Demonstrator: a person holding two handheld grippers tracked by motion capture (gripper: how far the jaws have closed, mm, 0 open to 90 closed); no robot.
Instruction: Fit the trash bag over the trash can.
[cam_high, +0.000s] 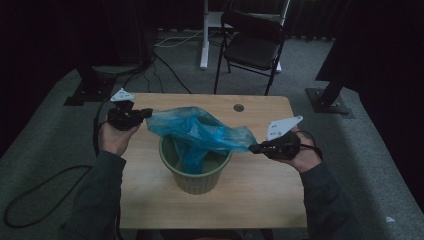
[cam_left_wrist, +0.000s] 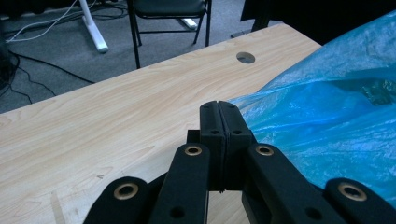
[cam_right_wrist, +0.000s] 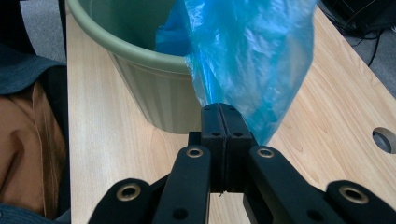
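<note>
Left claw (cam_left_wrist: 219, 106) clamped on blue bag (cam_high: 200, 131) edge; right claw (cam_right_wrist: 219, 108) clamped on opposite edge; bag stretched between, over green bin (cam_high: 196, 181).

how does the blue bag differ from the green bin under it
The blue bag is thin, crinkled, see-through plastic film; the green bin is stiff, ribbed and opaque. The bag hangs stretched between both grippers, dipping into the bin; the bin stands upright on the table.

I work in a dim lab or office room: grey carpet (cam_high: 45, 150) all round my wooden worktop (cam_high: 260, 190), a folding chair (cam_high: 252, 42) at twelve o'clock, cables (cam_high: 165, 65) at eleven, stand feet (cam_high: 330, 100) at two.
</note>
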